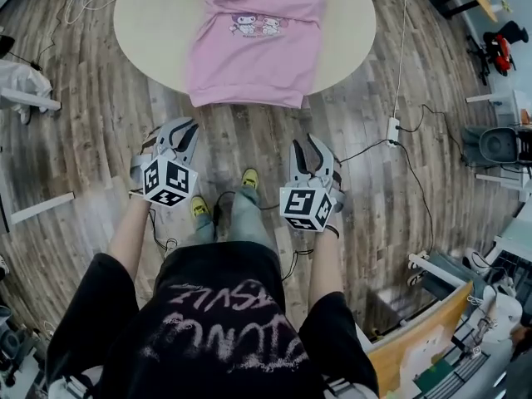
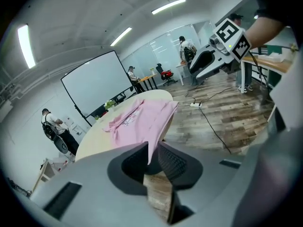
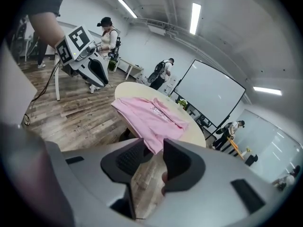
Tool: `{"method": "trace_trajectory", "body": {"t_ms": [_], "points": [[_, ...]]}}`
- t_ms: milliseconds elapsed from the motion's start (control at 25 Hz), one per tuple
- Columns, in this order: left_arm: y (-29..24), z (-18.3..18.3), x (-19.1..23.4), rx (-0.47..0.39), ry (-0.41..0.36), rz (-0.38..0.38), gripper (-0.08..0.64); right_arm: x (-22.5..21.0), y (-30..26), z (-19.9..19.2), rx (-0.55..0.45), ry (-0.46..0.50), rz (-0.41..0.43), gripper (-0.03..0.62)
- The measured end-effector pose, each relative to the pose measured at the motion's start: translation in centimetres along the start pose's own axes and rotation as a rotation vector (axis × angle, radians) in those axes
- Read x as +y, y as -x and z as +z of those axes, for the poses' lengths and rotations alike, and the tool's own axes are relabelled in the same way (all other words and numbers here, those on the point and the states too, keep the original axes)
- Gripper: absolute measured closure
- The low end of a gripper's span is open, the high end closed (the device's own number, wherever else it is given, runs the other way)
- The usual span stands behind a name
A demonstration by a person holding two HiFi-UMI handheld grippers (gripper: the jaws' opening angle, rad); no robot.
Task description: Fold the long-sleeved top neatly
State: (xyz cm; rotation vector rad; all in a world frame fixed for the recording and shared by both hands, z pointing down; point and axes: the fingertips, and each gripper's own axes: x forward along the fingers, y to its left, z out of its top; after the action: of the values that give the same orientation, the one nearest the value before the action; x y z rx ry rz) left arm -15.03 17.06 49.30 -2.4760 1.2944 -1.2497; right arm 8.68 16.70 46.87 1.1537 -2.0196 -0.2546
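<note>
The pink long-sleeved top [image 1: 256, 44] with a cartoon print lies on the round beige table [image 1: 150, 23], its sleeves tucked in, its near hem hanging over the table's edge. Both grippers hang below that edge over the wooden floor, apart from the top. My left gripper [image 1: 184, 131] is slightly open with nothing between its jaws. My right gripper [image 1: 309, 150] stands wider open, also empty. In the left gripper view the top [image 2: 142, 122] lies beyond the jaws, and the right gripper [image 2: 208, 63] shows at the right. In the right gripper view the top [image 3: 151, 117] drapes off the table ahead.
A white power strip [image 1: 393, 130] with cables lies on the floor right of the table. A whiteboard [image 2: 97, 86] and several people stand at the room's far side. Desks and chairs [image 1: 499, 44] crowd the right side. My own shoes [image 1: 248, 178] are below the table edge.
</note>
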Motion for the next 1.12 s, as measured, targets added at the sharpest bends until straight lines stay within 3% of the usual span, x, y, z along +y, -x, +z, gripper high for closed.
{"method": "trace_trajectory", "body": {"t_ms": [80, 600, 1120], "points": [[-1.0, -0.1, -0.3, 0.021, -0.011, -0.003, 0.458, 0.0, -0.9, -0.8, 0.011, 0.008, 0.018, 0.445], [-6.8, -1.0, 0.2, 0.106, -0.123, 0.081, 0.394, 0.5, -7.5, -4.1, 0.019, 0.089, 0.081, 0.385], [-12.3, -3.0, -0.7, 0.136, -0.244, 0.117, 0.35, 1.0, -13.7, -5.8, -0.015, 0.148, 0.065, 0.333]]}}
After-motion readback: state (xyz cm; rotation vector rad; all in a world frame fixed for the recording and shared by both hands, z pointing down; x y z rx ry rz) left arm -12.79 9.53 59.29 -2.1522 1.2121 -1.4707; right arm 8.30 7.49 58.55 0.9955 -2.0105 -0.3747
